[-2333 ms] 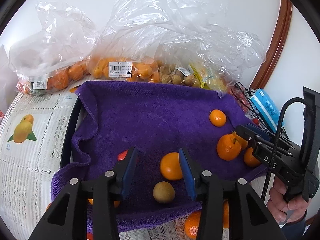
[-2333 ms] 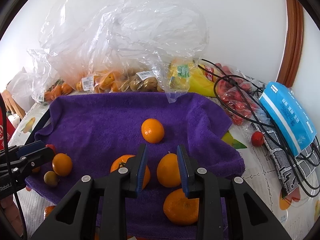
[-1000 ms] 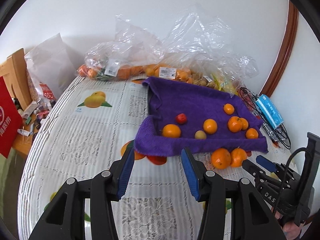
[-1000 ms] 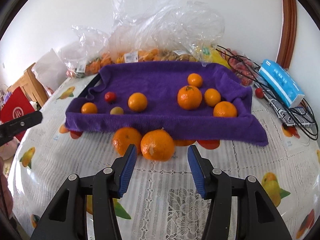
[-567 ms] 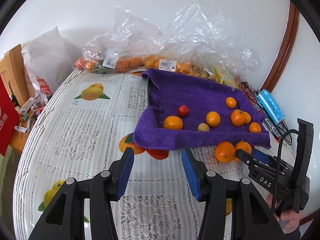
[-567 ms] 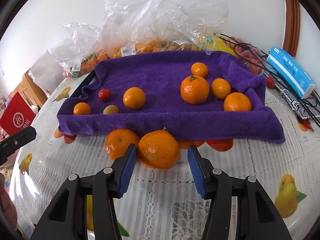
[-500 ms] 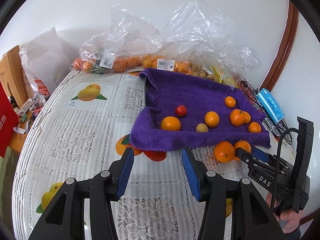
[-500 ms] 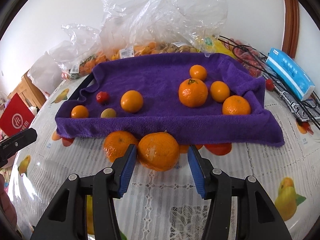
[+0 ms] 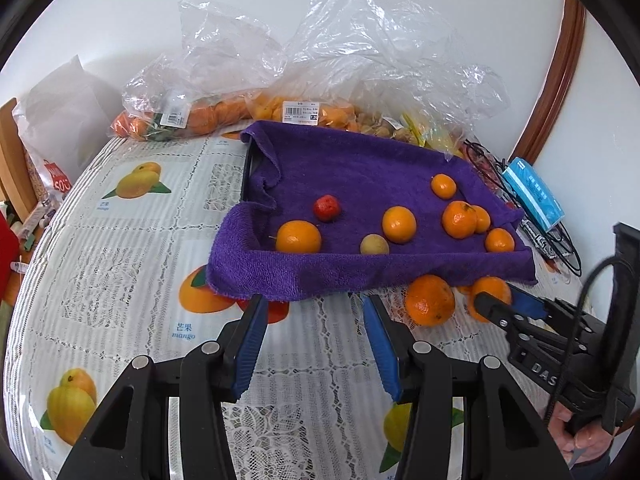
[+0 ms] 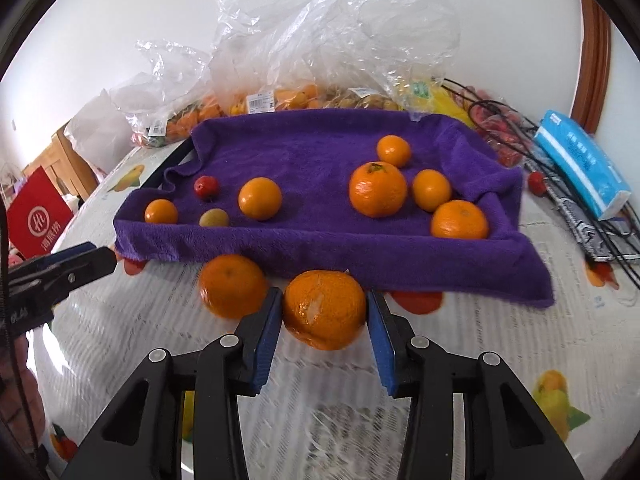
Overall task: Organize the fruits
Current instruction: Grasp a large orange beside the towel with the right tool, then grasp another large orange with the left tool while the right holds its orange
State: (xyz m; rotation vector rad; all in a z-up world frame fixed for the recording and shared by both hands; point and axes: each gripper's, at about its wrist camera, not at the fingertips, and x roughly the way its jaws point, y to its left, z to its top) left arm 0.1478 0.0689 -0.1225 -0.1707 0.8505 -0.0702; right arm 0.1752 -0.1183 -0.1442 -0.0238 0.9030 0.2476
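Fruit-print desk: eight fruits lie on the purple towel, two oranges remain off it, right claw closing around one orange, left claw half-open, empty.

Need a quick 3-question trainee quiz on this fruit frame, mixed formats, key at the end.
1. True or false: the red fruit lies on the purple towel.
2. How many oranges lie off the towel on the tablecloth in front of it, in the right wrist view?
3. What sits between the right gripper jaws? A) scuffed orange B) small tan fruit C) nothing

Key:
1. True.
2. Two: the scuffed orange and its neighbour orange.
3. A; the jaws are closing, pads about touching its sides. The left gripper holds nothing.
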